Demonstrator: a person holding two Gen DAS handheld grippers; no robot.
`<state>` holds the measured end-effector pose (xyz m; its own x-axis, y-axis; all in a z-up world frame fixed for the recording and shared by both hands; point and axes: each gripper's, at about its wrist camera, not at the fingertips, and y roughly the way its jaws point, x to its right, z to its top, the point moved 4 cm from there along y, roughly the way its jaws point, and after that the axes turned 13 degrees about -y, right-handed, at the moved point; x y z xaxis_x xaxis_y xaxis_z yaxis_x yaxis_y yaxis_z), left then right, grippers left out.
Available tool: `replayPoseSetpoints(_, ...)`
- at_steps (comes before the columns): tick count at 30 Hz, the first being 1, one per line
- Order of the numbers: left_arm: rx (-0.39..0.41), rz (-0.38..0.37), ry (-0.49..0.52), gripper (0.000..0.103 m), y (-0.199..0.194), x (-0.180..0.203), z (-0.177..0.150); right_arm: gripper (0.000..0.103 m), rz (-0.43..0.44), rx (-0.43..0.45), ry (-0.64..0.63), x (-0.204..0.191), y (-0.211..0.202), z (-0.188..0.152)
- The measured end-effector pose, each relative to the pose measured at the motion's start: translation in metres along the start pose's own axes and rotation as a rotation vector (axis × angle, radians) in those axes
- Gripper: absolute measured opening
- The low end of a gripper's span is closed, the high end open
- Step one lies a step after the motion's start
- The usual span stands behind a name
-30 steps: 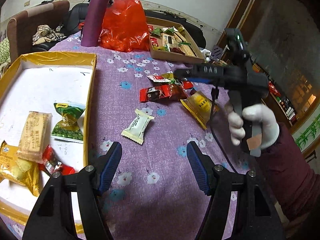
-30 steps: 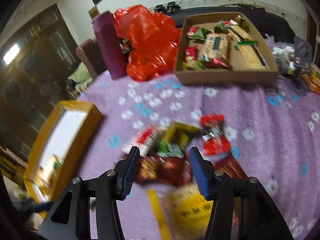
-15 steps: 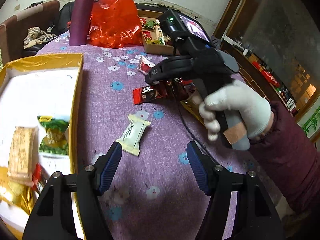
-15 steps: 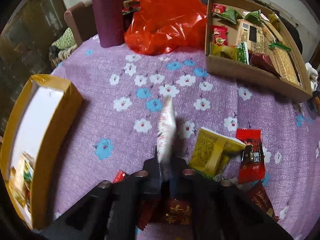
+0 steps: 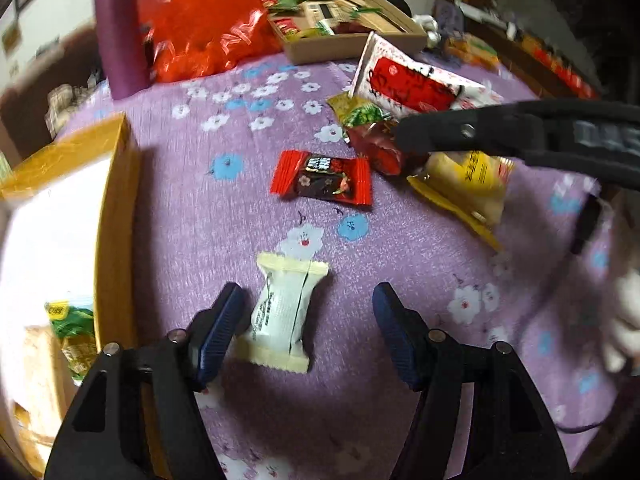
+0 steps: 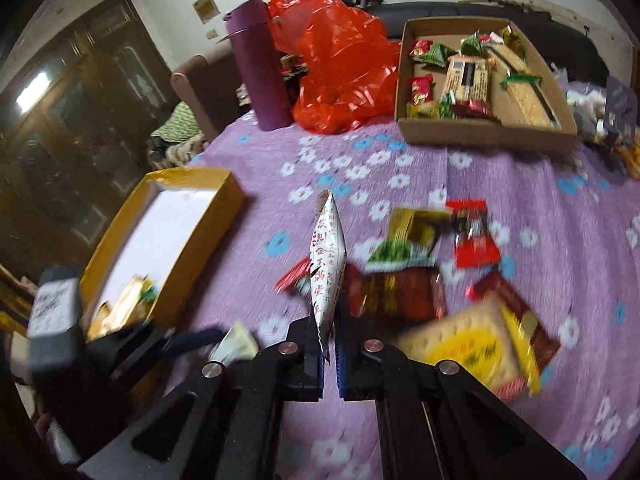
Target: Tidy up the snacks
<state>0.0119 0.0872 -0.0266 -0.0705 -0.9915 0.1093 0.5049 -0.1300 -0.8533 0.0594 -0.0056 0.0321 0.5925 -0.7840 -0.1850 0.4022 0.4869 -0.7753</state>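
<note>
Both wrist views look steeply down, close over the same purple tablecloth [image 5: 224, 216] of snacks.

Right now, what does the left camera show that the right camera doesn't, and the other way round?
Only the left view shows the left claw open around a cream packet, and the white packet's red-labelled face. Only the right view shows the right claw shut on that packet's edge, plus a dark cabinet. Both show the purple cloth, red bag, yellow box and brown tray.
</note>
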Motion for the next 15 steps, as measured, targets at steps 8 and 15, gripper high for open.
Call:
replayPoseSetpoints(8, 0.051, -0.058, -0.084, 0.017, -0.016, -0.011, -0.002, 0.004, 0.068, 0.024, 0.015, -0.012, -0.014, -0.023)
replayPoseSetpoints(15, 0.148, -0.101, -0.192, 0.017, -0.054, -0.034, -0.004, 0.004, 0.089, 0.034, -0.007, -0.028, -0.02, -0.031)
